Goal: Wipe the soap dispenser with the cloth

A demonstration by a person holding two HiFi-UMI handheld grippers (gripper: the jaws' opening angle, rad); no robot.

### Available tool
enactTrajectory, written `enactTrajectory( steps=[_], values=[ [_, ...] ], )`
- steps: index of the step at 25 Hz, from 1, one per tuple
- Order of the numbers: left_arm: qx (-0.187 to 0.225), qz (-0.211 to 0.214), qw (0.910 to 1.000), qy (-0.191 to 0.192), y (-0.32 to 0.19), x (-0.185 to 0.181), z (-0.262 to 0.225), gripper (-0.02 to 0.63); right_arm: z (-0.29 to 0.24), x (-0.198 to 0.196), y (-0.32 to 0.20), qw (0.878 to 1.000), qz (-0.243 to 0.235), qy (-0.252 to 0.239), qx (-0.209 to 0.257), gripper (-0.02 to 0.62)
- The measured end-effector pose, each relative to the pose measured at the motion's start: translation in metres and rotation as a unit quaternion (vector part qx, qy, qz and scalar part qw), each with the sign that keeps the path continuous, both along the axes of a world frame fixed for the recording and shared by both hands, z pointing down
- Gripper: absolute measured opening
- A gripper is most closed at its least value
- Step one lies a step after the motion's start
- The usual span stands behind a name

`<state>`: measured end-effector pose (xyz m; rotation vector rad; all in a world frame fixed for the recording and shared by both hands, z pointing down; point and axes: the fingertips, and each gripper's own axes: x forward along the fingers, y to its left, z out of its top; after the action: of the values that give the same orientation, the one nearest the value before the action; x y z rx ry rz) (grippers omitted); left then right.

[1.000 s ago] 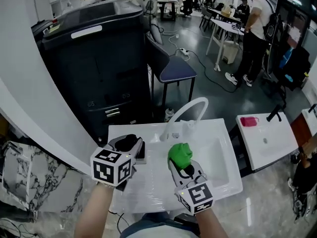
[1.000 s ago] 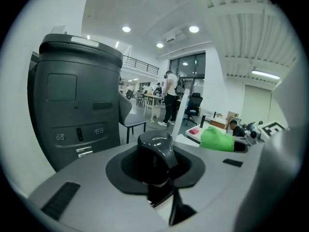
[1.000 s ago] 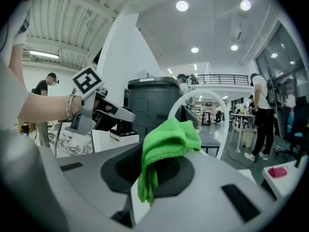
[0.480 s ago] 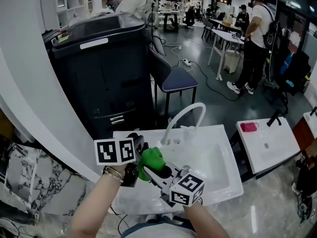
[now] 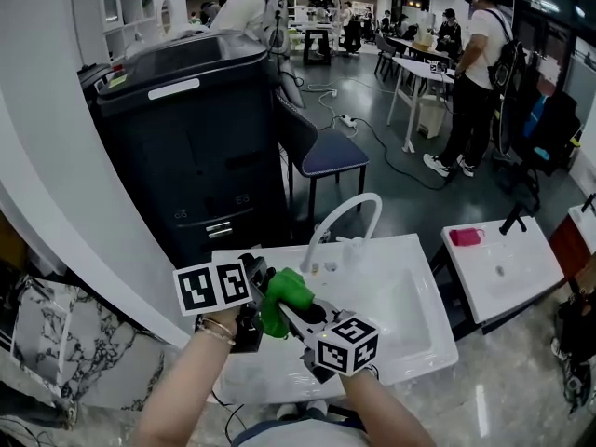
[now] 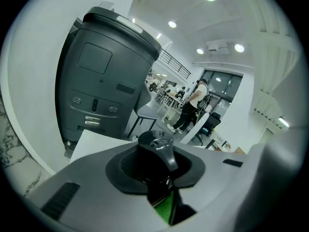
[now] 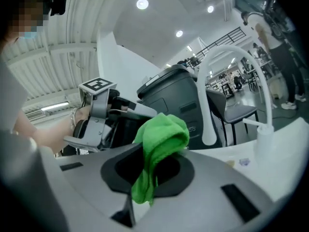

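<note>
From the head view, the left gripper [image 5: 255, 274] is held over the near left corner of the white sink [image 5: 414, 301] with its jaws closed on a black soap dispenser [image 5: 250, 264], which is lifted off the counter. Just to that gripper's right, the right gripper [image 5: 296, 313] reaches in from below with a bunched green cloth [image 5: 284, 296] at its tip. The cloth lies against the side of the dispenser that faces the right gripper. The curved white faucet [image 5: 346, 214] stands beyond both grippers, apart from them.

In the left gripper view, the two jaws clamp the dispenser's dark body. Its pump head rises just past the jaw tips, with the spout angled down and to the right. A sliver of green shows low between the jaws, right under the bottle, so the cloth sits tight to its lower part.

In the right gripper view, the jaws pinch the cloth, whose folded bulk stands up past the tips while a loose tail hangs down between them. The left gripper is close ahead and to the left, and the dispenser itself is mostly hidden behind the cloth.

Both grasps are made and cloth meets bottle, so the wiping looks under way. How much of the surface has been covered cannot be told, and the pump head appears untouched.
</note>
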<state>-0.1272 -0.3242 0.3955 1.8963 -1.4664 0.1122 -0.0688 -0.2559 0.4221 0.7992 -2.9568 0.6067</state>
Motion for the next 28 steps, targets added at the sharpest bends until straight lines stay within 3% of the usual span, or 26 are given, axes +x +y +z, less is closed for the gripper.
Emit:
enactTrajectory(
  steps=[7, 11, 13, 16, 18, 20, 23, 28],
  values=[
    [0.019, 0.006, 0.9998, 0.009, 0.005, -0.004, -0.004, 0.094, 0.034, 0.042, -0.010, 0.997, 0.060, 0.049, -0.028, 0.045],
    [0.051, 0.068, 0.9964, 0.005, 0.011, 0.007, -0.008, 0.094, 0.017, 0.052, -0.009, 0.998, 0.050, 0.022, -0.018, 0.045],
    [0.088, 0.124, 0.9882, -0.015, 0.017, 0.015, -0.016, 0.094, -0.001, 0.057, -0.008, 0.999, 0.037, -0.001, -0.014, 0.046],
    [0.160, 0.218, 0.9616, -0.048, 0.029, 0.033, -0.035, 0.094, -0.031, 0.062, -0.006, 0.999, 0.000, -0.049, -0.021, 0.046],
    [0.193, 0.260, 0.9442, -0.062, 0.035, 0.041, -0.045, 0.094, -0.051, 0.059, -0.002, 0.995, -0.037, -0.084, -0.028, 0.045],
    [0.212, 0.282, 0.9323, -0.080, 0.037, 0.045, -0.050, 0.093, -0.067, 0.052, 0.003, 0.990, -0.076, -0.116, -0.036, 0.046],
    [0.224, 0.296, 0.9225, -0.106, 0.038, 0.048, -0.054, 0.094, -0.074, 0.038, 0.009, 0.986, -0.113, -0.118, -0.041, 0.046],
    [0.224, 0.296, 0.9230, -0.100, 0.038, 0.051, -0.056, 0.092, -0.049, 0.018, 0.006, 0.995, -0.098, -0.018, -0.009, 0.044]
  ],
)
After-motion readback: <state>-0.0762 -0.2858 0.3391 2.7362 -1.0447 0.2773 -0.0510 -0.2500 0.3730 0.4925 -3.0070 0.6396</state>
